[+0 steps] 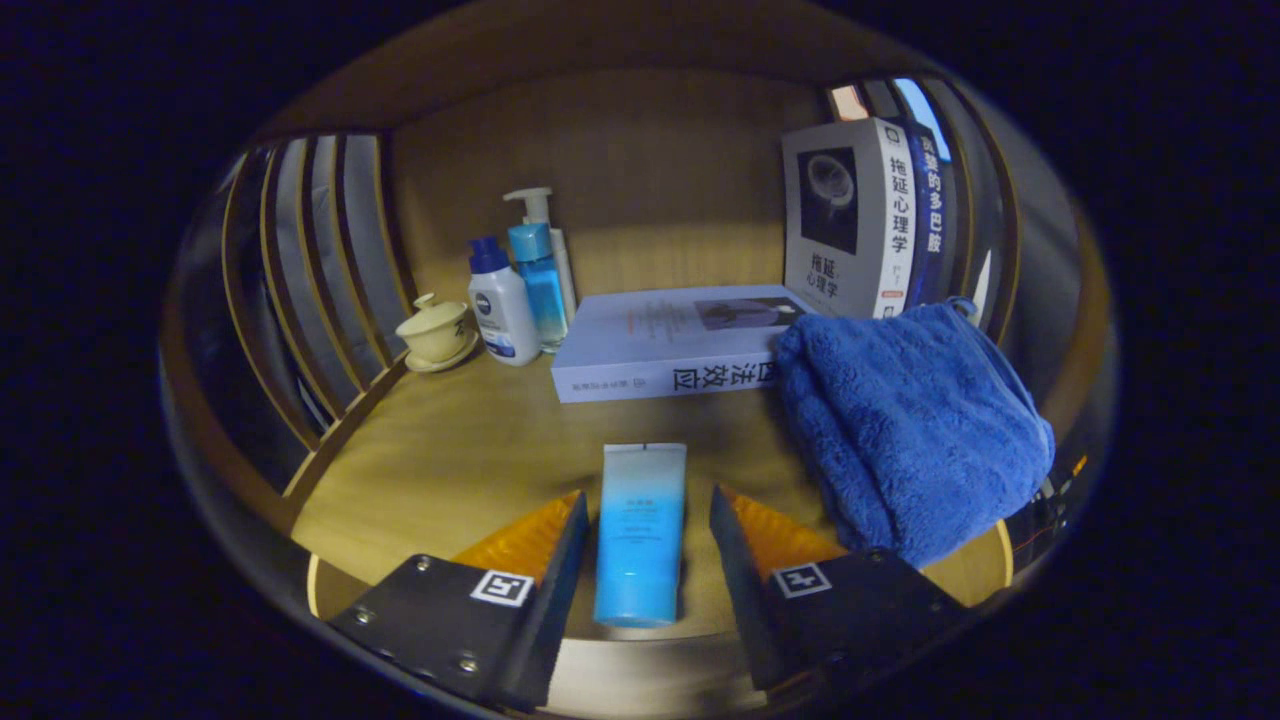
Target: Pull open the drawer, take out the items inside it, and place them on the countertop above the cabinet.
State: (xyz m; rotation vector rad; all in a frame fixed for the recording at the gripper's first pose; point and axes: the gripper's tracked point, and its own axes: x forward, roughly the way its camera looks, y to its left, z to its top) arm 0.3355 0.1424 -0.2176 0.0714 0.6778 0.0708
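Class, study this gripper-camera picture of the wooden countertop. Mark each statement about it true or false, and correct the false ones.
1. The blue tube lies between the fingers of the gripper, which stand apart from it. True.
2. The blue towel lies left of the tube. False: it lies right of it, partly over the flat book.
3. The lidded cup stands beside the bottles. True.
4. All the books lie flat. False: the upright books stand behind the towel.
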